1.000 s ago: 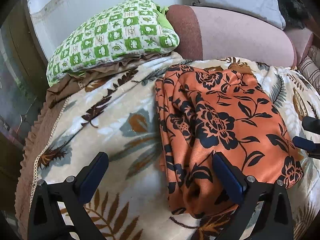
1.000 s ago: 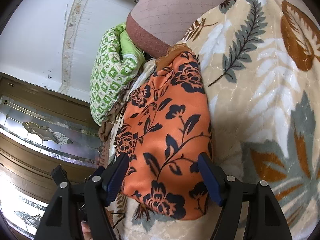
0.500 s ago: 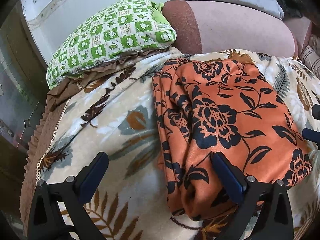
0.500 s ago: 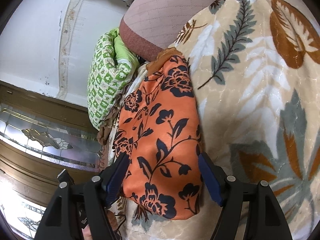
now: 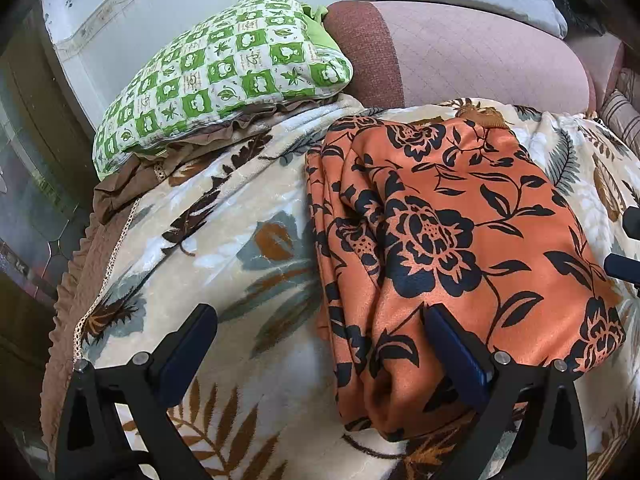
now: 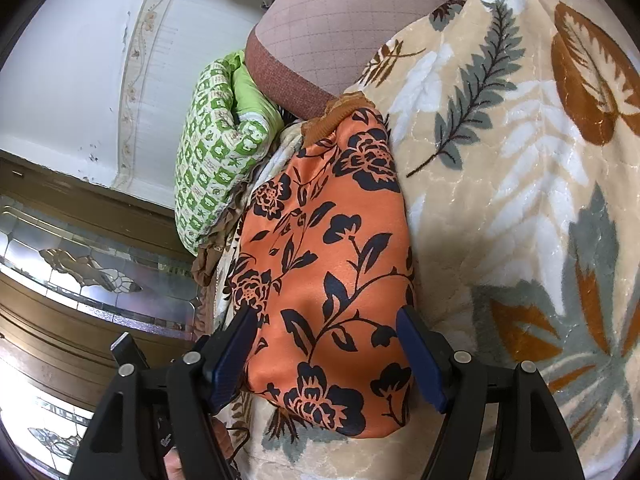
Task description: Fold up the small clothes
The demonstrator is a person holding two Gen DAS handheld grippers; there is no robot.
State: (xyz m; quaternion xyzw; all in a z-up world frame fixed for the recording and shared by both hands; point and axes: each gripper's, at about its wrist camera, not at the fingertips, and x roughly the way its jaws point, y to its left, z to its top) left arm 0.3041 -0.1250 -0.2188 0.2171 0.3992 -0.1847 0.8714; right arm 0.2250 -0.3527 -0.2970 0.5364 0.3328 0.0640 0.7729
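A: where's the garment; quick.

B: orange floral cloth [image 5: 460,240] lies already folded in layers on the leaf-print blanket [image 5: 224,248]; its far end reaches toward the pink bolster [image 5: 460,52]; green checked pillow [image 5: 224,76] sits off to its left, apart from it.

A: long axis?

B: runs away from both cameras, near edge to the bolster; stacked fold edges are along its left side in the left view.

A: left gripper [image 5: 320,344]?

B: jaws wide, nothing held; it straddles the cloth's left edge; the right finger [image 5: 456,344] lies over the near corner, whether touching I cannot tell; the left finger [image 5: 188,344] is over bare blanket.

A: right gripper [image 6: 328,356]?

B: also wide and empty; in its own view the cloth's [image 6: 328,272] near end sits between its two fingers, cloth running straight ahead; its tips show at the right rim of the left view, just beside the cloth's right edge.

A: which is nearer?

B: both at the near end, one on each side; the right one is better centred on it; my guess is the next fold takes the near end toward the bolster, so each needs a near corner; neither pinches one yet.
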